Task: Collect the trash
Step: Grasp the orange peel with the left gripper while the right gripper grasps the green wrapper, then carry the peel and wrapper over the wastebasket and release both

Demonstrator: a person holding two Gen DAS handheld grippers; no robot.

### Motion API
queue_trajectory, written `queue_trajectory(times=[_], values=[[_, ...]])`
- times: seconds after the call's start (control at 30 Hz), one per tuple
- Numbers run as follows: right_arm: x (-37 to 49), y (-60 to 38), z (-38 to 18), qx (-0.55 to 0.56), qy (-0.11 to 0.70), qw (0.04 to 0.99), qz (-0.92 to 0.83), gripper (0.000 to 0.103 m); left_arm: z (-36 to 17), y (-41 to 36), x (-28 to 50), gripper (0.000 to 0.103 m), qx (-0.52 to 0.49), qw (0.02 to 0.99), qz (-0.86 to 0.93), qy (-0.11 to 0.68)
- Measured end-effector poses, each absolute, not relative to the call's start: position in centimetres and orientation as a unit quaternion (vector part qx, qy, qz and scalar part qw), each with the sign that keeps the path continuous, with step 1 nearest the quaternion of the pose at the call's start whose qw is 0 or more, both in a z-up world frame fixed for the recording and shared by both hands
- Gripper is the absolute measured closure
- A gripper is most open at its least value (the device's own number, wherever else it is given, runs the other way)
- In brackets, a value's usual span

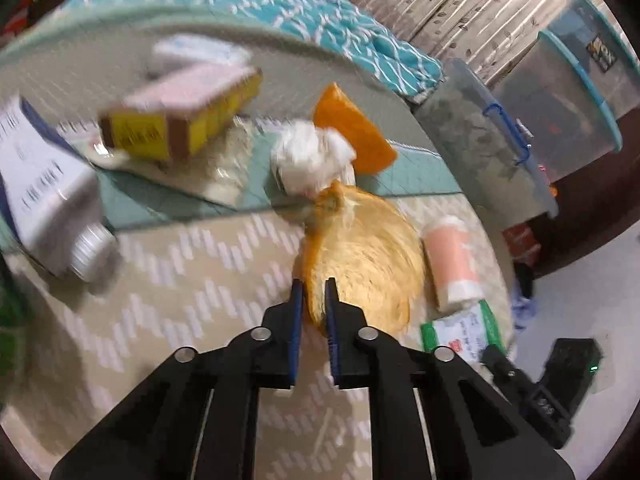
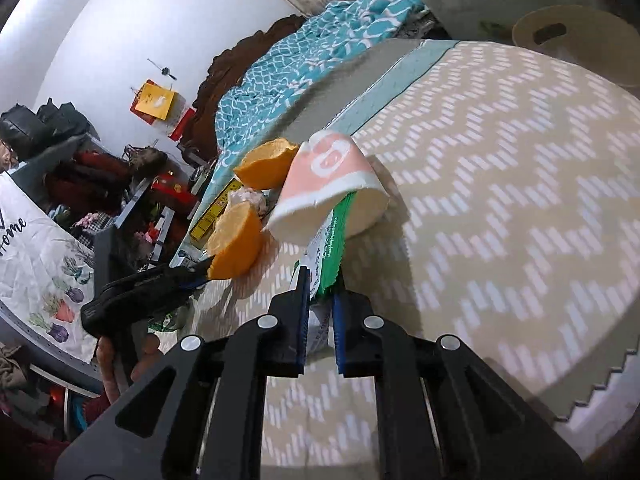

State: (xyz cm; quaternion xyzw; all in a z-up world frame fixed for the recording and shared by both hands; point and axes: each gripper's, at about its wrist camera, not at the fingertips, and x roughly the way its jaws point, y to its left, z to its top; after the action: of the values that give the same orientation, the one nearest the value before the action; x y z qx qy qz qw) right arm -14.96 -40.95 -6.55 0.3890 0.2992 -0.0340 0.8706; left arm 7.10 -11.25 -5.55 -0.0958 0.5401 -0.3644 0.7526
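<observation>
At the bottom centre of the left wrist view, the left tool [image 1: 313, 292] has its two blue-padded fingers closed on the near rim of an orange peel half [image 1: 360, 252]. The peel's hollow, pale inside faces the camera, and it extends up and to the right, away from the tool. It lies low over the patterned cloth of the desk [image 1: 160, 280]; whether it touches the cloth cannot be told through the blur.

In the right wrist view, the right tool [image 2: 320, 292] is clamped on the lower end of a green-and-white wrapper [image 2: 332, 240]. The wrapper's long axis runs straight up the frame from the fingertips, and its far end slips under a crushed pink-and-white paper cup [image 2: 328, 180] lying on its side at mid frame. Both tools are occupied, so neither seems free for the next piece.

Just right of the peel in the left view lie the same cup [image 1: 450, 260] and wrapper [image 1: 460, 332], near the desk's right edge. Beyond the peel, at centre frame, a crumpled white tissue [image 1: 312, 156] touches its far end, and a second orange peel piece [image 1: 352, 132] sits behind that. Further left are a yellow-and-brown box [image 1: 180, 120] and, at the left edge, a white carton with a screw cap [image 1: 48, 196]. These leftovers lie nearer the left tool. A teal patterned blanket [image 1: 320, 12] covers the background at the top of the frame.
</observation>
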Motion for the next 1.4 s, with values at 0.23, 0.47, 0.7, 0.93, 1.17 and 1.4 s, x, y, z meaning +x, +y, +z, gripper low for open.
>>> queue_trajectory(times=[0.23, 0.47, 0.7, 0.93, 1.17, 1.4], values=[[-14.2, -41.6, -7.9, 0.403, 0.32, 0.857, -0.021, 0.084, -4.2, -12.8, 2.4, 0.097, -0.06, 0.732, -0.423, 0.53], [-13.8, -41.2, -7.4, 0.389, 0.308, 0.868, -0.015, 0.049, -4.9, -14.3, 0.8, 0.084, -0.031, 0.728, -0.42, 0.54], [-14.0, -43.1, -7.5, 0.4, 0.302, 0.865, -0.018, 0.051, -5.4, -15.3, 0.7, 0.074, -0.019, 0.731, -0.407, 0.548], [-15.1, -43.6, -8.7, 0.409, 0.329, 0.851, 0.013, 0.094, -4.6, -14.7, -0.1, 0.097, -0.002, 0.729, -0.414, 0.545], [-20.7, -46.5, -8.1, 0.438, 0.263, 0.859, 0.023, 0.094, -2.3, -15.5, -2.3, 0.097, -0.001, 0.695, -0.475, 0.54], [-24.9, -54.3, -6.5, 0.449, 0.182, 0.871, -0.086, 0.094, 0.0, -26.7, -2.7, 0.097, 0.04, 0.669, -0.531, 0.518]])
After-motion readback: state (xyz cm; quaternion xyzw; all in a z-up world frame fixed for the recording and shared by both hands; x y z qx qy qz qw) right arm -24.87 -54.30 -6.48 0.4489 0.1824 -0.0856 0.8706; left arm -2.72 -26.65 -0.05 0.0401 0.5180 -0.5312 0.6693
